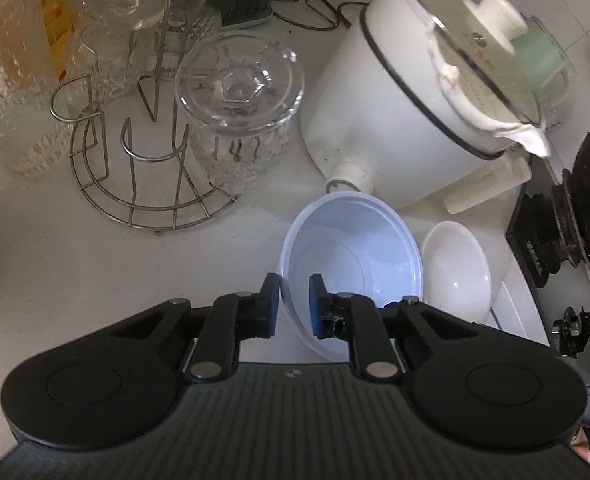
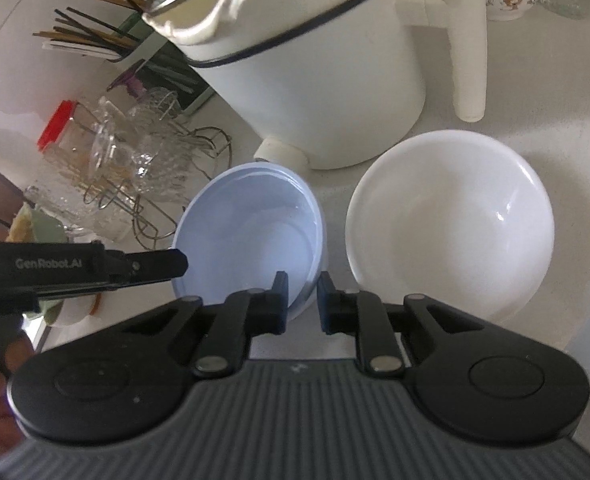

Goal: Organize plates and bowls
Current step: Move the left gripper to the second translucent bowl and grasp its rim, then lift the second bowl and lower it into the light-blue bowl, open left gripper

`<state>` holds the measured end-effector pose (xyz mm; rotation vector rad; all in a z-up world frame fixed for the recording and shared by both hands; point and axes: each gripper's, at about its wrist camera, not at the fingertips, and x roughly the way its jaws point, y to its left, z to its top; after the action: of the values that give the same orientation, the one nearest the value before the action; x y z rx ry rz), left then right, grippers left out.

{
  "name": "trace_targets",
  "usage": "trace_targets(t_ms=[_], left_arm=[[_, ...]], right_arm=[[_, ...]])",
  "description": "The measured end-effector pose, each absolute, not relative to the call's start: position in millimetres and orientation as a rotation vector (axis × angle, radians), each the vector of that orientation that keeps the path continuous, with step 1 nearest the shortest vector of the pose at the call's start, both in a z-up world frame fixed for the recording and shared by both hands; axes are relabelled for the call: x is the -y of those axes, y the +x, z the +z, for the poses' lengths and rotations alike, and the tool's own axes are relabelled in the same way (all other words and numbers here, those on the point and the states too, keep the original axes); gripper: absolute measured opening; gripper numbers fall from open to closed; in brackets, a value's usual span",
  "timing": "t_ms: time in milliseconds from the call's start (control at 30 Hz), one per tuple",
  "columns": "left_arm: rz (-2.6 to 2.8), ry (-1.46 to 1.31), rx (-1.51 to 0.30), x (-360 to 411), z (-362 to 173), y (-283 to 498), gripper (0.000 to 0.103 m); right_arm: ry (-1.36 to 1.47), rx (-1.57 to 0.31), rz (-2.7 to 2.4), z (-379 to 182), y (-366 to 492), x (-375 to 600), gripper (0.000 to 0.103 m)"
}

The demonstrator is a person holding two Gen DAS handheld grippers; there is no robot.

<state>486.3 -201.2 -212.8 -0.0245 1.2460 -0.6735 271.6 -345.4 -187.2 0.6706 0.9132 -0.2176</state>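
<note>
We have both tools clamped on the same thing. Our left tool pinches the near-left rim of the pale blue bowl, one pad outside the wall and one inside. Our right tool grips the near-right rim of that blue bowl in the same way, wall between the pads. In the right wrist view the left tool reaches in from the left and meets the bowl's left edge, so the two grips sit on opposite sides of the rim, with the bowl between them.

The bowl rests on the white surface, straight ahead of both tools and just in front of the foot of the big white pot. The white bowl lies just beside it, on the right, rims near but apart; our right tool is the nearer to it. We judge that the coming move turns on this: the white bowl sits to the right of the held one, so any nesting runs sideways to the right, clear of the pot behind. The wire rack of glasses stands off to the left.
</note>
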Motion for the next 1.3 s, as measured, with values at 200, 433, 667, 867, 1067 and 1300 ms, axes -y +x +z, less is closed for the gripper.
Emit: trace_targets(t_ms=[200, 433, 667, 867, 1067, 1300], left_arm=[[-0.705, -0.059, -1.236, 193, -184, 470, 0.018], [-0.757, -0.027, -1.175, 180, -142, 447, 0.018], [-0.744, -0.126, -1.141, 149, -115, 432, 0.018], [-0.740, -0.136, -1.112, 123, -106, 422, 0.018], [-0.698, -0.151, -1.110, 98, -111, 412, 0.018], [-0.608, -0.180, -1.157, 69, -131, 397, 0.018]], right_arm=[[0.671, -0.880, -0.234, -163, 255, 345, 0.018], [0.649, -0.813, -0.266, -126, 233, 333, 0.018], [0.632, -0.764, -0.246, -105, 223, 314, 0.018], [0.599, -0.739, -0.215, -94, 222, 298, 0.018], [0.578, -0.768, -0.173, -95, 227, 281, 0.018], [0.535, -0.848, -0.114, -108, 235, 259, 0.018]])
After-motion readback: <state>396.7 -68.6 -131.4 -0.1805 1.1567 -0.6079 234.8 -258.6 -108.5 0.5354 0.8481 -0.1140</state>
